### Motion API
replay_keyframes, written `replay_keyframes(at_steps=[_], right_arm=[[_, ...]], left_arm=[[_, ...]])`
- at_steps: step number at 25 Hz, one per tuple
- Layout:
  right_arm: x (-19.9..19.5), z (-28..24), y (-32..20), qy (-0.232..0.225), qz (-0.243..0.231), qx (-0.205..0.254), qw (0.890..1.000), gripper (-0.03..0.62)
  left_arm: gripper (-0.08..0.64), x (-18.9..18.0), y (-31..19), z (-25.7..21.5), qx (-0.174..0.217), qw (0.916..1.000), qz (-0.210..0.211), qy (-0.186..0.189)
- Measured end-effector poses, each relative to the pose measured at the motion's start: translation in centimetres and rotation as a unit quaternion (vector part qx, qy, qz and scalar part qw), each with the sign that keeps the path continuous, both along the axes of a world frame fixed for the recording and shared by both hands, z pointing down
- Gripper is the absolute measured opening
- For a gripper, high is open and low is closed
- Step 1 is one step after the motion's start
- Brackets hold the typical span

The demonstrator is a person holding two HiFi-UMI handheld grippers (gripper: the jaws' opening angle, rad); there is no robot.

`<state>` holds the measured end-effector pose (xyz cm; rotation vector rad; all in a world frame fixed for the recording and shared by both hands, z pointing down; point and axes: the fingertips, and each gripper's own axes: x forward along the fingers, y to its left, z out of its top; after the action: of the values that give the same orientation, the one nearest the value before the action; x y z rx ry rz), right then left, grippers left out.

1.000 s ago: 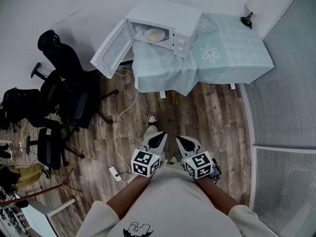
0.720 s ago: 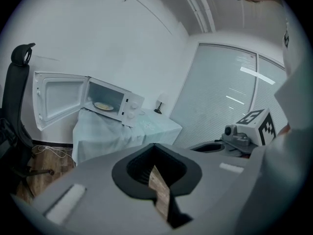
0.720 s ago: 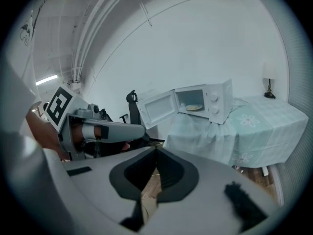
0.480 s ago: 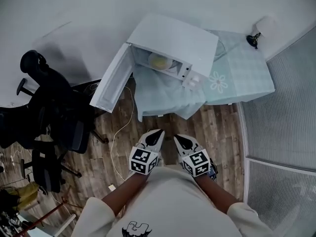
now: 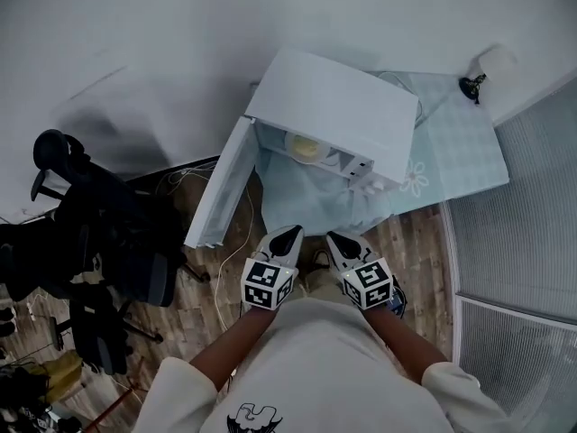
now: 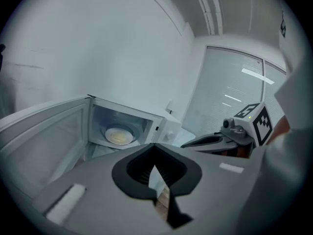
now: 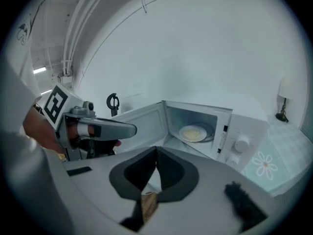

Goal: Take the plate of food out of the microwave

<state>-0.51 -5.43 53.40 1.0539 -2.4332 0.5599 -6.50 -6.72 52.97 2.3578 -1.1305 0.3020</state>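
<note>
A white microwave stands on a table with a pale blue cloth, and its door is swung wide open to the left. Inside it lies a white plate of yellow food, also visible as the plate in the left gripper view and the plate in the right gripper view. My left gripper and right gripper hang side by side in front of the table, short of the microwave. Both are shut with nothing held. The left gripper's and the right gripper's jaws touch.
Black office chairs crowd the floor at the left, close to the open door. A white cable trails over the wooden floor. A small lamp stands at the table's far right corner. A glass partition bounds the right side.
The person has walked up to the table, so the microwave now sits nearer and larger. Both grippers stayed shut and side by side.
</note>
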Motion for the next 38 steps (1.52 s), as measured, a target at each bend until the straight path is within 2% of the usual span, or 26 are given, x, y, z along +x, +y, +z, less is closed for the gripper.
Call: replay_keyframes(at_steps=[7, 14, 21, 23, 24, 25, 26, 28, 29, 31, 35, 37, 38], right_arm=[[-1.3, 2.2, -4.3, -0.016, 0.024, -0.026, 0.999, 0.014], [-1.2, 7.4, -9.1, -0.021, 0.078, -0.066, 0.995, 0.014], [-0.6, 13.1, -14.9, -0.033, 0.147, -0.118, 0.981, 0.014], [-0.5, 14.1, -16.2, -0.065, 0.167, -0.136, 0.974, 0.014], [-0.6, 14.5, -16.9, -0.102, 0.18, -0.149, 0.967, 0.014], [-0.7, 14.9, -17.4, -0.149, 0.198, -0.167, 0.954, 0.015], [-0.9, 15.4, -17.7, -0.198, 0.22, -0.188, 0.936, 0.016], [-1.0, 16.3, -18.1, -0.279, 0.267, -0.221, 0.895, 0.095], [-1.0, 16.6, -18.2, -0.308, 0.286, -0.23, 0.878, 0.109], [-1.0, 17.0, -18.6, -0.363, 0.317, -0.235, 0.844, 0.109], [-0.2, 17.2, -19.8, -0.481, 0.362, -0.226, 0.766, 0.109], [0.2, 17.0, -20.5, -0.527, 0.369, -0.217, 0.734, 0.109], [0.3, 17.1, -20.8, -0.539, 0.373, -0.216, 0.723, 0.109]], left_arm=[[0.003, -0.7, -3.4, 2.1, -0.028, 0.9995, 0.005, -0.012], [0.003, -0.8, -8.4, 6.8, -0.037, 0.9981, -0.003, -0.048], [0.005, -1.7, -14.0, 12.8, -0.095, 0.9918, -0.025, -0.082], [0.005, -1.8, -15.2, 13.7, -0.102, 0.9908, -0.028, -0.084], [0.005, -1.8, -15.7, 14.0, -0.104, 0.9906, -0.027, -0.085], [0.005, -1.9, -16.0, 14.4, -0.105, 0.9904, -0.026, -0.086], [0.005, -2.0, -16.2, 14.7, -0.107, 0.9901, -0.028, -0.086], [0.005, -2.3, -16.1, 15.2, -0.114, 0.9896, -0.041, -0.077], [0.005, -2.5, -15.9, 15.3, -0.116, 0.9896, -0.048, -0.07], [0.005, -2.7, -15.8, 15.3, -0.117, 0.9897, -0.053, -0.064], [0.005, -2.9, -16.2, 15.2, -0.116, 0.99, -0.051, -0.063], [0.005, -2.9, -16.5, 15.1, -0.113, 0.9903, -0.047, -0.067], [0.005, -3.0, -16.6, 15.1, -0.111, 0.9904, -0.044, -0.069]])
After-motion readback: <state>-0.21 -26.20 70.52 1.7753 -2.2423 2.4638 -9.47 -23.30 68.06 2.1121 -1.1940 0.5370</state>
